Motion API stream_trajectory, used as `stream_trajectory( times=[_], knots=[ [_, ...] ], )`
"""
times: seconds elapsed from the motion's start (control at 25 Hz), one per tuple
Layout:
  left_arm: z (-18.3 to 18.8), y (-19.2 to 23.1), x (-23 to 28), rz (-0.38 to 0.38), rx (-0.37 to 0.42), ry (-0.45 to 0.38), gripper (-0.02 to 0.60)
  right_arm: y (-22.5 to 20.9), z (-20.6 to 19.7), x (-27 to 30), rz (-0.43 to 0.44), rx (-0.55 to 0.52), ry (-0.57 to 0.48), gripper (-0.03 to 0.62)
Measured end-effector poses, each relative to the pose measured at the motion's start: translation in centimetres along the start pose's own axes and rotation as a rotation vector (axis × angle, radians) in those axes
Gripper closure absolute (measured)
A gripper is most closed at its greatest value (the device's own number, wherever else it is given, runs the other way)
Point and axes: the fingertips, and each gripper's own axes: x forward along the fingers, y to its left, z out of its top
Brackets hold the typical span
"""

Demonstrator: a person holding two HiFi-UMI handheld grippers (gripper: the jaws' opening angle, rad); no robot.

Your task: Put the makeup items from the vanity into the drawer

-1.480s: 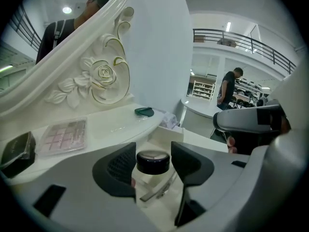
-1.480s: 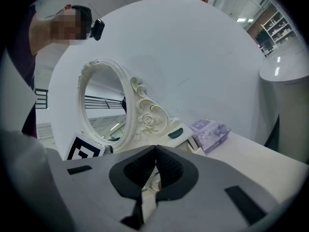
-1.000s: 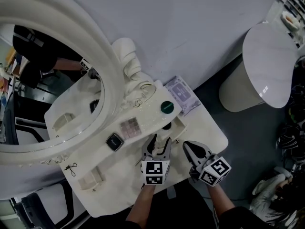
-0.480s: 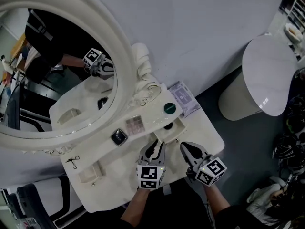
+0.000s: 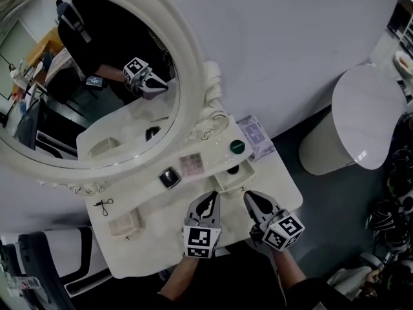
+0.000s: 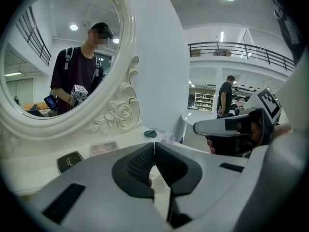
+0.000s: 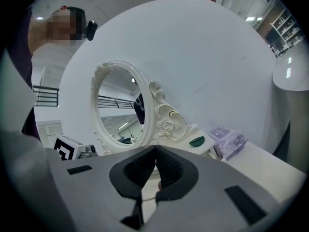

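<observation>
Across the white worktop [image 5: 158, 206], from the left: a black compact [image 5: 169, 177] sits at ten o'clock of the left gripper [image 5: 210, 200], a pink palette [image 5: 191, 165] at eleven, the open drawer [image 5: 222, 183] at one, a green pot [image 5: 237, 146] beyond it. Left jaws have just been closing and now meet on nothing; the right gripper [image 5: 250, 197] is clenched empty as well. To my eye: reopen wide, come squarely over the compact, pinch its edges, keep it level.
</observation>
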Motion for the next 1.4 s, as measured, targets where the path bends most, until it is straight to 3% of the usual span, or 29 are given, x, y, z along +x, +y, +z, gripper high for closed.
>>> stream_trajectory(
  times=[0.32, 0.76, 1.16, 1.4],
  knots=[
    [0.3, 0.1, -1.7, 0.02, -0.008, -0.032, 0.566, 1.2, -0.1, 0.5, 0.032, -0.012, 0.016, 0.571],
    [-1.0, 3.7, -6.1, 0.069, -0.063, -0.069, 0.566, 5.2, -2.0, 2.0, 0.06, -0.088, 0.069, 0.571],
    [-4.0, 7.7, -11.5, 0.104, -0.131, -0.086, 0.566, 10.5, -6.1, 4.1, 0.094, -0.241, 0.18, 0.571],
    [-5.6, 9.3, -12.8, 0.158, -0.173, -0.081, 0.566, 12.0, -8.2, 5.4, 0.159, -0.327, 0.27, 0.571]
  ],
)
